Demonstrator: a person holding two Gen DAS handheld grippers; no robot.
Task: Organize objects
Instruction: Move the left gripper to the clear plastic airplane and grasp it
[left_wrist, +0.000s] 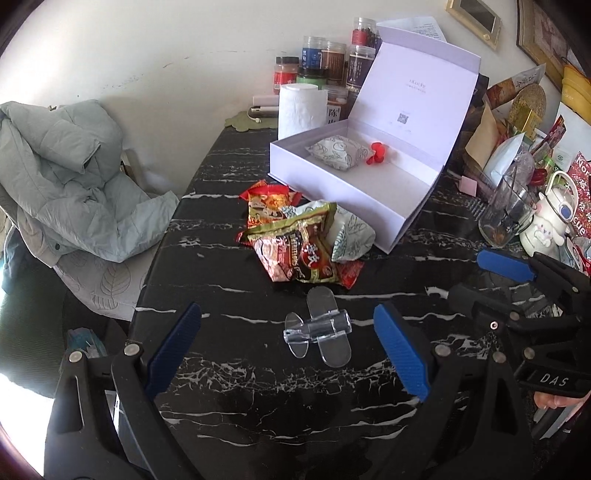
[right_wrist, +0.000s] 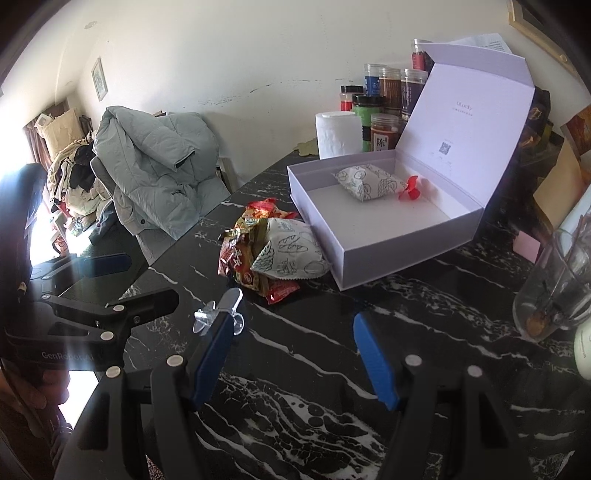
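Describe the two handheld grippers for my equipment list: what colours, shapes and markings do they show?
Both look alike: the left gripper and right gripper have matte black linkage arms joined by round silver rivets, each ending in two flat fingers covered with ribbed blue pads. The right gripper's body bears "DAS" in white; the left's reads "GenRobot". No cables or sleeves are visible.

I count one white box (left_wrist: 354, 184) near table's (left_wrist: 229, 387) far edge, two white patterned packets (left_wrist: 338, 151) (left_wrist: 351, 236), one clear plastic plane (left_wrist: 319, 326), one paper roll (left_wrist: 299, 109), two grippers (left_wrist: 288, 350) (right_wrist: 291, 354).
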